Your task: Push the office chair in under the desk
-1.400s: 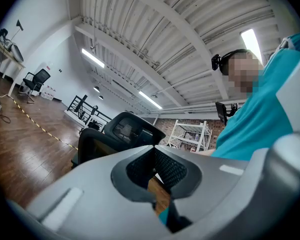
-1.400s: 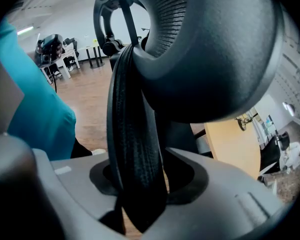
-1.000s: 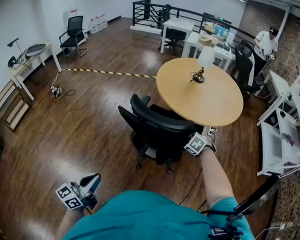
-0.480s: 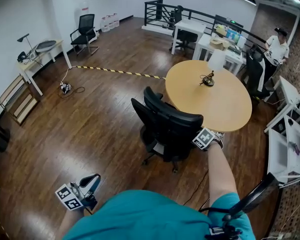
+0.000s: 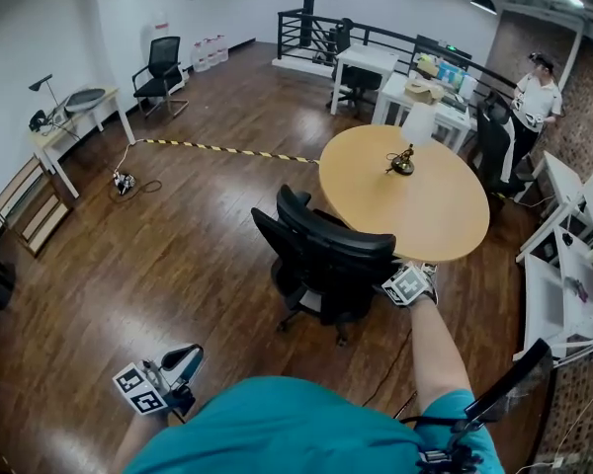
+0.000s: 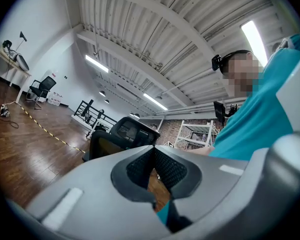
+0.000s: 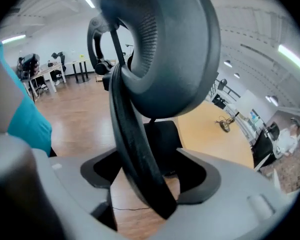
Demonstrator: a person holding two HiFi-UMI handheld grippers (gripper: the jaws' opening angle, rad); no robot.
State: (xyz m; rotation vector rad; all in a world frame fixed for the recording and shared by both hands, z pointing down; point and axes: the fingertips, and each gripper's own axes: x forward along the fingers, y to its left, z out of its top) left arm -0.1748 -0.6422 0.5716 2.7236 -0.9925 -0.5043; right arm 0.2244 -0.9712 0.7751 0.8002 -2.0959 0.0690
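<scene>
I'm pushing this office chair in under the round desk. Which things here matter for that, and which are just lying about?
For the job:
- black office chair
- round wooden desk

Just lying about:
- small dark ornament on the desk
- striped floor tape
- spare chair by the wall
- cable bundle on the floor

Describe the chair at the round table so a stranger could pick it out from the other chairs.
Find the big round wooden table mid-room. At its near-left edge stands a black office chair with a headrest, its back toward the camera. The chair by the left wall and the chair at the far white desk stand well away from that table.
</scene>
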